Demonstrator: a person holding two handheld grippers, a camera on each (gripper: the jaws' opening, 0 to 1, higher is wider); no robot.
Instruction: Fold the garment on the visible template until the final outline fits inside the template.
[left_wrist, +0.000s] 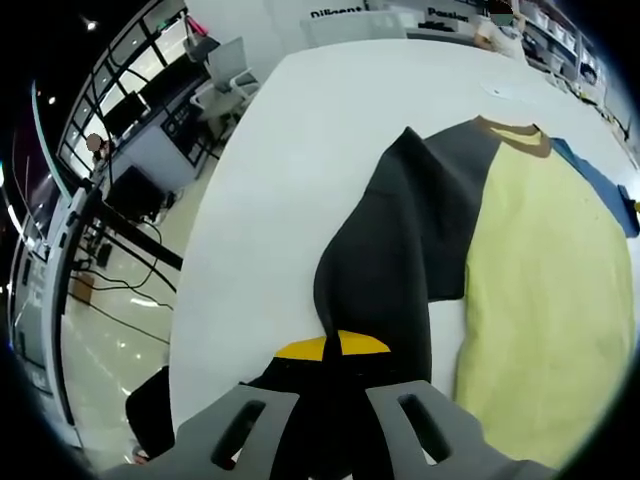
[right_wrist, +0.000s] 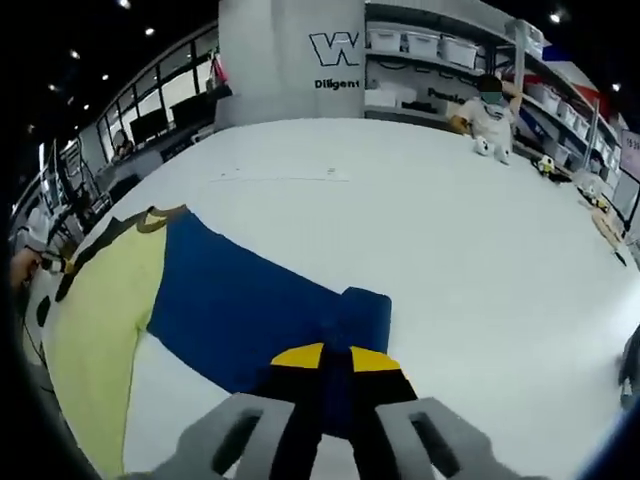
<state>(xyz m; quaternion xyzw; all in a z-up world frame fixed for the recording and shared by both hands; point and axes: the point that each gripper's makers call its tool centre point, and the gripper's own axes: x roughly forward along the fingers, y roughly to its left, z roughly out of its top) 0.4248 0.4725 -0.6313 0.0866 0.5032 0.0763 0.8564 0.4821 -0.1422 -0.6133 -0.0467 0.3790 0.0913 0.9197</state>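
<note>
The garment lies flat on the white table (left_wrist: 300, 150). It has a pale yellow body (left_wrist: 545, 300), a brown collar (left_wrist: 515, 135), a dark grey sleeve (left_wrist: 400, 250) and a blue sleeve (right_wrist: 250, 305). My left gripper (left_wrist: 333, 346) is shut on the narrow cuff end of the dark grey sleeve, which bunches up toward its yellow-tipped jaws. My right gripper (right_wrist: 335, 357) is shut on the end of the blue sleeve, whose cuff (right_wrist: 362, 308) is doubled over just ahead of the jaws. The yellow body (right_wrist: 100, 320) and collar (right_wrist: 160, 218) lie left of it.
A faint thin strip (right_wrist: 280, 177) lies on the table (right_wrist: 450, 260) beyond the garment. A person (right_wrist: 490, 115) stands at the far table edge by shelves of bins (right_wrist: 420, 45). Desks and chairs (left_wrist: 215, 85) stand past the table's left edge (left_wrist: 215, 210).
</note>
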